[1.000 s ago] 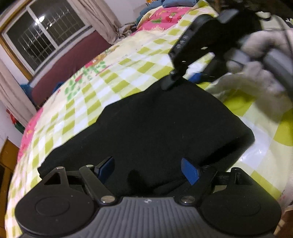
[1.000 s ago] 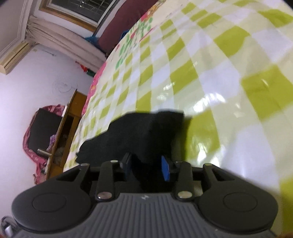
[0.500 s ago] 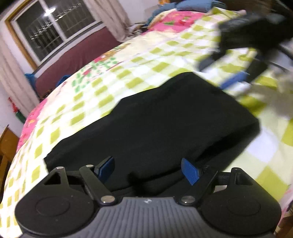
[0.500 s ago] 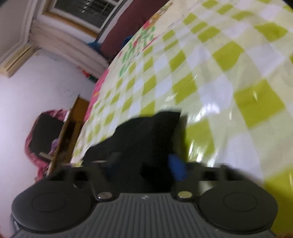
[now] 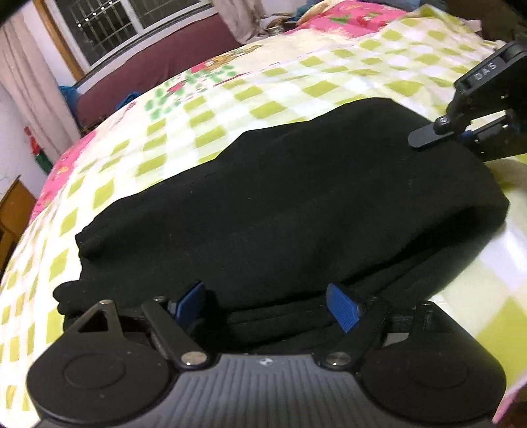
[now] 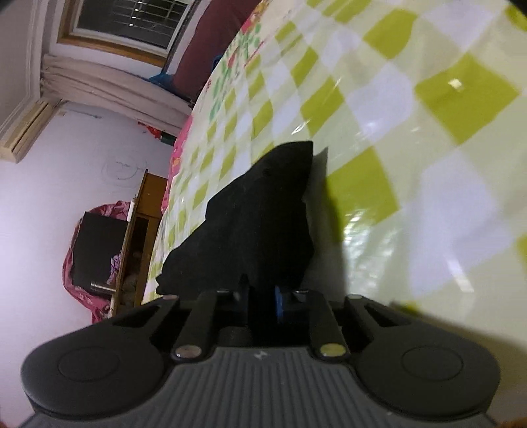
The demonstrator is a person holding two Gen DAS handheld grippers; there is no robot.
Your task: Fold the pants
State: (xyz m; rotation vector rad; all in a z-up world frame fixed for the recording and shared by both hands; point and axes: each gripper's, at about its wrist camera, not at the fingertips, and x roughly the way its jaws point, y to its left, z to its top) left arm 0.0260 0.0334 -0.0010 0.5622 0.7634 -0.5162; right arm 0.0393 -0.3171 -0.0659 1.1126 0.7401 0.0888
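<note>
The black pants [image 5: 280,197] lie folded in layers on a bed with a green and white checked sheet [image 5: 204,121]. My left gripper [image 5: 268,304] is open, its blue pads on either side of the near edge of the pants. My right gripper [image 6: 262,296] is shut on a corner of the pants [image 6: 263,217], with cloth bunched between its pads. It also shows in the left wrist view [image 5: 461,131] at the far right corner of the pants.
A window [image 5: 131,19] and a dark red headboard [image 5: 158,72] stand at the far end of the bed. A wooden cabinet [image 6: 138,243] with a black box and pink cloth stands by the left wall.
My right gripper has closed further on the corner of the pants and lifted it. My left gripper stays open at the near edge while the view shifts a little.
</note>
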